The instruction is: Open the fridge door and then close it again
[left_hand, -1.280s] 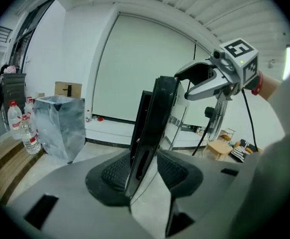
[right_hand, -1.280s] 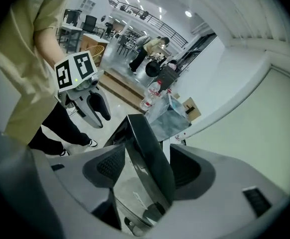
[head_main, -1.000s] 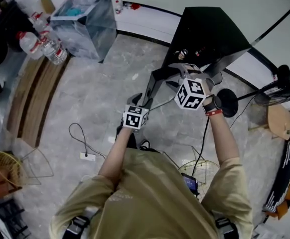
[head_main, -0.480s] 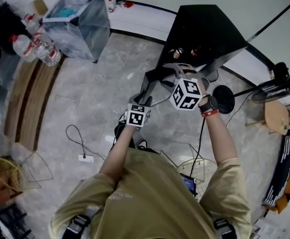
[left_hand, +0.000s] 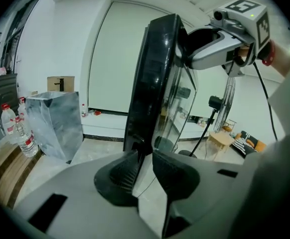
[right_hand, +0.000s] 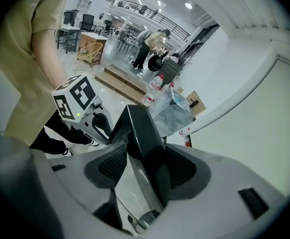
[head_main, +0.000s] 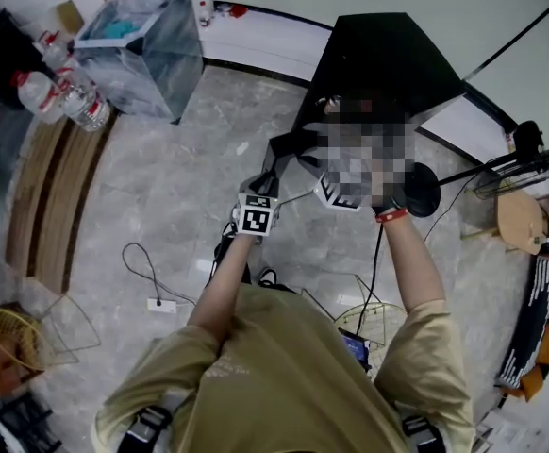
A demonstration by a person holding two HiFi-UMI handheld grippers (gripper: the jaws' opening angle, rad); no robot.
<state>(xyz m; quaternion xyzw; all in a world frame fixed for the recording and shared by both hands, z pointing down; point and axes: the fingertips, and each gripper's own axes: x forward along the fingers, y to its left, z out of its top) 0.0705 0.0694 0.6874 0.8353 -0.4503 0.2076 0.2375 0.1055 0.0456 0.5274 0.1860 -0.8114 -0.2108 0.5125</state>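
Observation:
A small black fridge [head_main: 388, 55] stands by the wall with its glass door [head_main: 289, 149] swung open towards me. In the right gripper view the door's black top edge [right_hand: 145, 138] fills the space between the pads of my right gripper [right_hand: 147, 167], which is shut on it. In the head view a mosaic patch covers most of that gripper. My left gripper [head_main: 267, 185] is lower, at the door's outer edge [left_hand: 147, 83]. Its jaws have just been closing to a narrow gap [left_hand: 144, 158]. The door's lower corner is at its fingertips; whether the pads press on it is unclear.
A silver-wrapped crate [head_main: 142, 41] and water bottles [head_main: 62, 88] stand at the back left beside a wooden step [head_main: 53, 187]. A cable and socket [head_main: 157, 300] lie on the marble floor. A black stand base [head_main: 430, 192], a wooden stool [head_main: 524, 225] and wire baskets [head_main: 15, 333] are around me.
My left gripper has moved forward and a little down to the door's outer edge, and its jaws have narrowed. The right gripper has shifted slightly left along the door's top.

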